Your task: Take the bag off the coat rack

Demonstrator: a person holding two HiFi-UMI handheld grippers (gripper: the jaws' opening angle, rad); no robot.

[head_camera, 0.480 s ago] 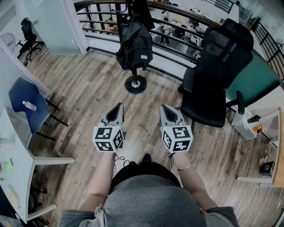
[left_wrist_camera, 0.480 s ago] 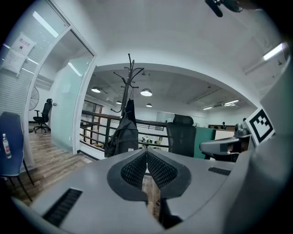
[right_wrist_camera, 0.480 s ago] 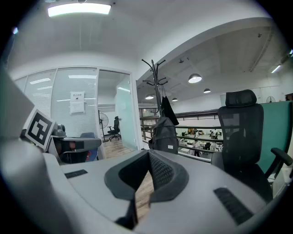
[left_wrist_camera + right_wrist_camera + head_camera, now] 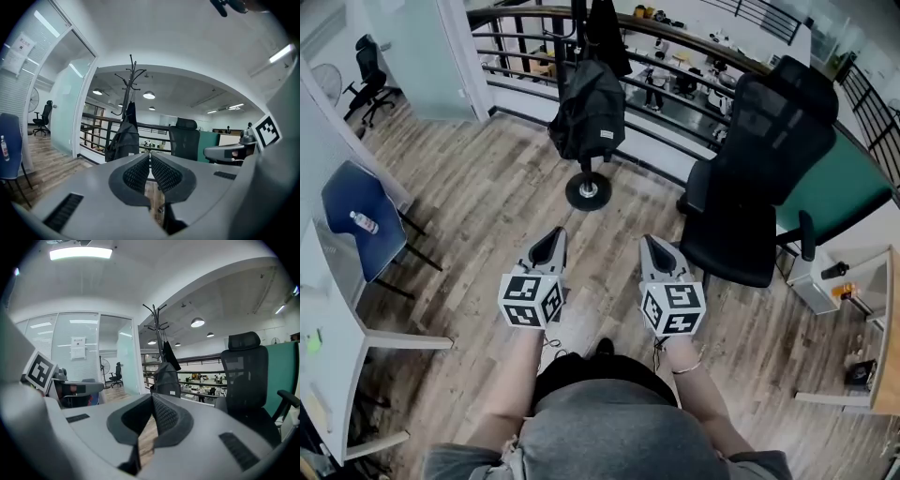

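An open office with a wood-plank floor [image 4: 478,206] ends at a dark railing [image 4: 680,94] that looks over a lower level.

The bag [image 4: 589,114] is a black backpack with a small white label low on its front. It hangs full and slack from the upper part of the coat rack [image 4: 131,79], close against the pole. A second dark item hangs above and behind it. The rack stands just in front of the railing on a round black base [image 4: 588,190], and the bag's bottom hangs clear of the floor above that base.

To the right of the rack is a tall black mesh office chair [image 4: 759,159] with a headrest, and a green panel stands behind it. At the far left, a blue chair [image 4: 352,211] with a small bottle [image 4: 362,223] on its seat sits beside a white desk [image 4: 333,309].

Both of the person's forearms reach forward at waist height, side by side and roughly parallel. The left gripper [image 4: 551,234] and the right gripper [image 4: 651,242] point towards the rack, tipped slightly downward. Both are well short of the bag, with bare floor between. Each gripper view shows its ribbed jaws pressed together at the tips with nothing held between them.
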